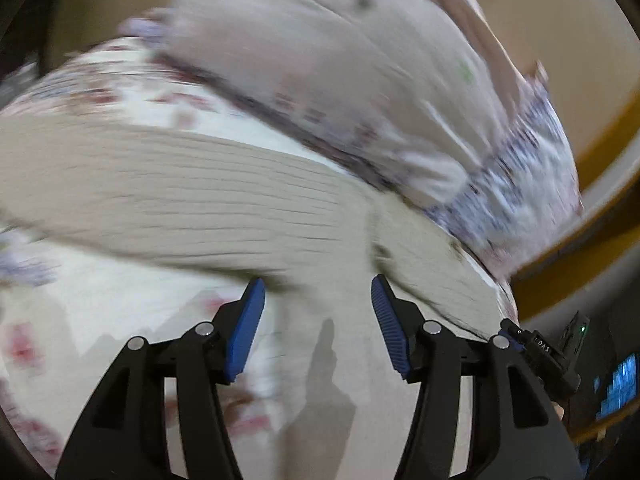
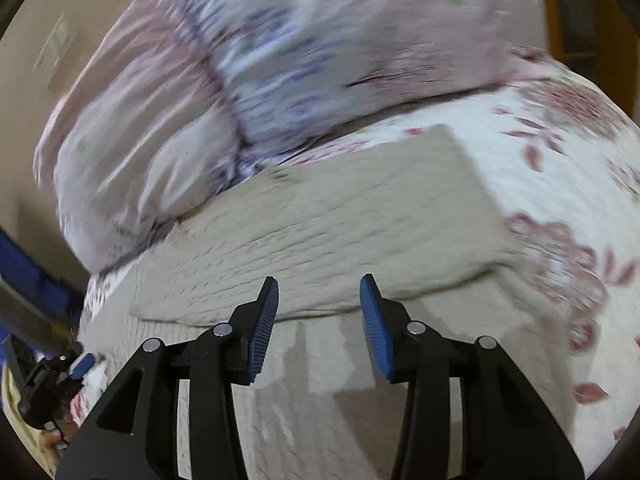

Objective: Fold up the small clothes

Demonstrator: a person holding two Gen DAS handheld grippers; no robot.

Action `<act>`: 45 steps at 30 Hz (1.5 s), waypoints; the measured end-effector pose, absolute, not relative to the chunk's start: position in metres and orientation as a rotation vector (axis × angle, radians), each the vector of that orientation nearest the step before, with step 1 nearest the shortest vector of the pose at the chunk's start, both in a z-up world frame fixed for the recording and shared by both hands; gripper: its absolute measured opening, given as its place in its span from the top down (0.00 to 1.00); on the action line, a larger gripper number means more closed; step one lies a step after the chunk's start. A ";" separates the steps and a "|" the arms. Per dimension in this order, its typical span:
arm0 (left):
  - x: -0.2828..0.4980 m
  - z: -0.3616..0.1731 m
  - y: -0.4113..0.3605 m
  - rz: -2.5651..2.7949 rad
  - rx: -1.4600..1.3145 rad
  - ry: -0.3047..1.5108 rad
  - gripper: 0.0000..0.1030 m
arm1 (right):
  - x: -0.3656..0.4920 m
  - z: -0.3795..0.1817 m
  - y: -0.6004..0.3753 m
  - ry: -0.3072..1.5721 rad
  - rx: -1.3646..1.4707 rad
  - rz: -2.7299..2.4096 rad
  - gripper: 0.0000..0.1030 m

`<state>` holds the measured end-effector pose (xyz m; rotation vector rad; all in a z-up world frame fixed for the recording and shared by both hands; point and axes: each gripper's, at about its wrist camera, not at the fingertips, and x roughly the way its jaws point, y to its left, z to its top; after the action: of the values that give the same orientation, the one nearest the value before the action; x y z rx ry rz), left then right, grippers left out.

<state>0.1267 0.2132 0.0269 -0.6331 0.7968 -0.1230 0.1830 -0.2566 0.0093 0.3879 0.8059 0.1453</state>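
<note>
A beige ribbed garment (image 1: 192, 196) lies spread on a floral bedsheet (image 1: 112, 320); it also shows in the right wrist view (image 2: 340, 216), with a folded layer on top and a lower layer reaching under my fingers. My left gripper (image 1: 318, 292) is open and empty, just above the garment's near edge. My right gripper (image 2: 319, 290) is open and empty, over the fold's near edge. The left gripper also shows at the lower left of the right wrist view (image 2: 76, 364). Both views are blurred by motion.
A pale pink and blue patterned pillow (image 1: 360, 80) lies right behind the garment, also in the right wrist view (image 2: 280, 60). The floral sheet (image 2: 560, 200) extends to the right. A yellow wooden bed frame (image 1: 592, 240) runs along the right side.
</note>
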 end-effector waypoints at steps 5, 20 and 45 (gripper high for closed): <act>0.095 0.013 0.286 0.073 -0.769 0.778 0.48 | 0.196 -0.004 -0.235 0.881 0.372 0.158 0.43; 0.096 -0.020 0.395 0.253 -1.221 0.633 0.76 | 0.182 -0.002 -0.231 0.909 0.370 0.196 0.40; 0.200 0.104 0.175 -0.276 -0.784 0.547 0.95 | 0.163 0.019 -0.255 0.800 0.389 0.235 0.40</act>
<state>0.1997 0.1750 0.1038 -0.7844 0.5472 -0.2763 0.1633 -0.2549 0.0189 0.3895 0.8001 0.2353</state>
